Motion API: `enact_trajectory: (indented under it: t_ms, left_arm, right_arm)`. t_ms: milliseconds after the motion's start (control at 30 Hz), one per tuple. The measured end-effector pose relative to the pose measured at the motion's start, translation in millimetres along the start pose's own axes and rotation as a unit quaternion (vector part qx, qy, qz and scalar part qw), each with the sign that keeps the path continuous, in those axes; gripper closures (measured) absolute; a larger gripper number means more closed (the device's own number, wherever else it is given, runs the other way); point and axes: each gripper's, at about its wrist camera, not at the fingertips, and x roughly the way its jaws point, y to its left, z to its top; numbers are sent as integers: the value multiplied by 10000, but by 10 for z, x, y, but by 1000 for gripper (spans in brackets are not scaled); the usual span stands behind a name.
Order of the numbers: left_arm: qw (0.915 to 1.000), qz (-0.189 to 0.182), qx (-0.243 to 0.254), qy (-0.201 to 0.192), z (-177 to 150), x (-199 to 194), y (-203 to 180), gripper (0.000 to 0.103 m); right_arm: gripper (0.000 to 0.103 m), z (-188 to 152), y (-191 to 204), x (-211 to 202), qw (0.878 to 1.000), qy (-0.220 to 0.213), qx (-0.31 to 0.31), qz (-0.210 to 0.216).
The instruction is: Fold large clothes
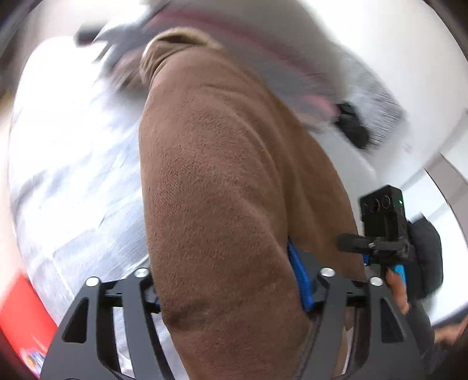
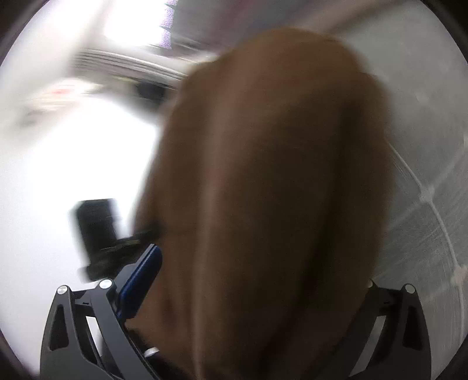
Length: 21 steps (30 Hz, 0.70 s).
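Both claws are grasping the fuzzy brown knit garment (image 1: 234, 190): left claw (image 1: 231, 292) and right claw (image 2: 248, 307). Its long axis runs straight away from each, hanging over the pale counter (image 1: 73, 175).

Surface: a pale grey-white sheet (image 1: 73, 181) with faint crossing fold lines is lying under everything, streaked with motion blur.
Right wrist view: the same pale covering (image 2: 424, 187) is showing white creases.
Red object: something red (image 1: 22, 318) is sitting at the surface's lower left edge; too blurred to identify.
Wall: a white wall (image 1: 395, 52) is glaring brightly.
Light: a strong overexposed patch (image 2: 128, 23) is washing out the upper left.
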Motion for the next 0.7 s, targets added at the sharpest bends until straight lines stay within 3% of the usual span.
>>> enact_trajectory:
  t_ms: [33,67,100,133,233,300,333,400,467,600,667,700]
  left_arm:
    - [9989,-45,-445,149,-57,185,251,23]
    - [9941,-478,-965,145,-124,262,521,23]
    - [9889,-855,-1210,100,-143,228,659,23]
    - [9869,-991,-1270,61,-135,159,709,23]
    - [9937,-342,-929,-527,-120,-319,650,22]
    - [9918,-263,-894,-876,-138,-554,572,22]
    - [9880,-271,-946,-1188,-160,-693,525,19]
    - [9814,-383,-1029,-1576,-189,-830,426,15]
    - [9759,-638,-1026,-1817,-207,-866,292,14]
    - [9760,-1019,-705,-1793,-279,-736,-95,13]
    - [9804,-999,-457,-1635,-338,-552,-230,12]
    - [9835,-891,-371,-1531,-399,-441,-276,11]
  right_arm:
    - [5,31,-144,144,9992,186,212,-294]
    - [6,45,-189,137,9994,99,257,-189]
    - [6,55,-194,79,9996,-21,276,-96]
    - [6,49,-212,-13,9993,-87,301,-201]
    - [6,-43,-265,-219,9974,-222,348,-589]
    - [6,-101,-184,-410,9940,-565,295,-888]
    - [6,-112,-22,-566,9891,-964,56,-1113]
    - [6,-95,298,-735,9835,-1509,-289,-957]
    - [6,25,722,-729,9787,-1879,-667,-494]
    - [6,209,1109,-403,9752,-1967,-900,466]
    - [6,125,1025,-215,9736,-2072,-842,448]
    - [6,125,860,-24,9758,-2048,-764,41]
